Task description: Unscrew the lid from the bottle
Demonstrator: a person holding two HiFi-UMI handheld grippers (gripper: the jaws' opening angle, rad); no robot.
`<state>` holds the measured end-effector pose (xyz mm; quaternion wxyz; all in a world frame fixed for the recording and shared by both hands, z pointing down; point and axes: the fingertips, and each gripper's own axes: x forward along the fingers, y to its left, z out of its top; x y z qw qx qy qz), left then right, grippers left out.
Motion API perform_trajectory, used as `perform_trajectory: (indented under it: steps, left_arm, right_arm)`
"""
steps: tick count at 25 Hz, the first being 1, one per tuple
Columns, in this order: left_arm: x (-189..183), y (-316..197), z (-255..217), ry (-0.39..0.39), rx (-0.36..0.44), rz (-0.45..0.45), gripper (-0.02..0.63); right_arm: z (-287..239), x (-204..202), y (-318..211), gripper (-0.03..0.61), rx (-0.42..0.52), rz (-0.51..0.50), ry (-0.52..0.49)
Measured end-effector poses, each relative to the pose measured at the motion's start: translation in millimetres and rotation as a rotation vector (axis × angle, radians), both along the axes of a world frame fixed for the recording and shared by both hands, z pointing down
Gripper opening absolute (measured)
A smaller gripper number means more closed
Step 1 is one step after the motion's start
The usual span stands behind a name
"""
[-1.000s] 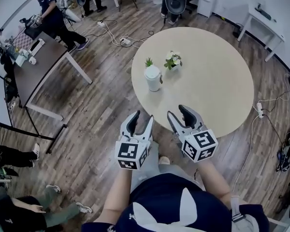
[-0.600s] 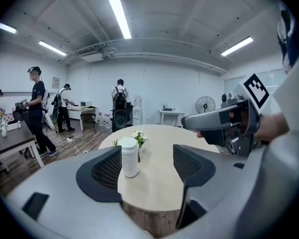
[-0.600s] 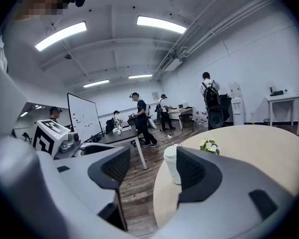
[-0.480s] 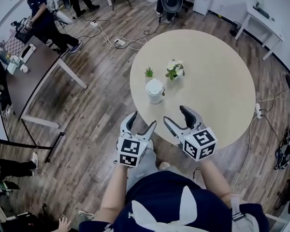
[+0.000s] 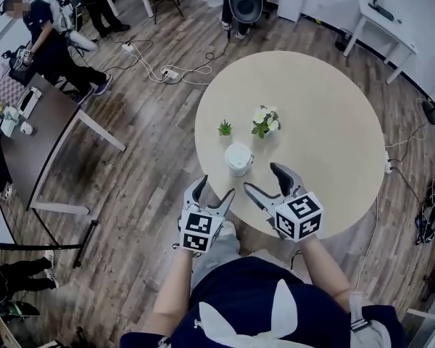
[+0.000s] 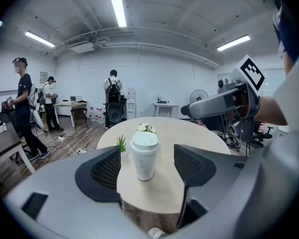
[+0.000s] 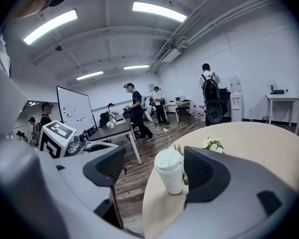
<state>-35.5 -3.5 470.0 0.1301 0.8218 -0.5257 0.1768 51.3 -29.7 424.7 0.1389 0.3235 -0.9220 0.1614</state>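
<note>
The bottle [image 5: 238, 158] is a white lidded tumbler that stands upright near the near edge of the round table [image 5: 326, 114]. My left gripper [image 5: 214, 188] hovers just short of it, over the table's rim, with its jaws spread wide after just opening and nothing between them. My right gripper [image 5: 262, 178] sits to the bottle's right and nearer me, also just opened and empty. In the left gripper view the bottle [image 6: 144, 156] shows ahead between the pads [image 6: 105, 168], clear of both. The right gripper view shows the bottle [image 7: 170, 172] ahead, apart from the fingers [image 7: 109, 166].
A small green plant [image 5: 225, 128] and a pot of white flowers [image 5: 264, 121] stand just behind the bottle. A dark table [image 5: 36, 143] and several people are at the far left. Cables [image 5: 167, 71] run over the wooden floor.
Both grippers have moved forward to the table's edge, closer to the bottle. The jaws of both stand wider than before.
</note>
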Motion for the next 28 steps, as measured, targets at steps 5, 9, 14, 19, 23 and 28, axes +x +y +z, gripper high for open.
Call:
perform_trajectory:
  steps: [5, 9, 14, 19, 23, 28]
  left_arm:
    - [-4.7, -15.1, 21.3, -0.044, -0.031, 0.076, 0.321]
    - [-7.0, -25.7, 39.0, -0.064, -0.052, 0.119, 0.322]
    - [0.6, -32.8, 59.2, -0.09, -0.09, 0.169, 0.322]
    - [13.4, -41.6, 76.3, -0.107, -0.109, 0.211, 0.322]
    - [18.0, -50.5, 90.9, -0.128, -0.124, 0.217, 0.327]
    - [25.6, -57.0, 107.3, -0.12, -0.164, 0.232, 0.328]
  right_arm:
    - [13.0, -12.0, -16.5, 0.377, -0.02, 0.027, 0.033]
    - [27.3, -24.1, -26.5, 0.383, -0.042, 0.032, 0.064]
    - [42.8, -30.0, -33.7, 0.387, -0.071, 0.04, 0.113]
    - [50.4, -32.2, -42.3, 0.388, -0.076, 0.042, 0.158]
    - [56.3, -36.9, -50.9, 0.388, -0.075, 0.027, 0.183]
    - [67.9, -43.2, -60.1, 0.399, -0.092, -0.004, 0.219]
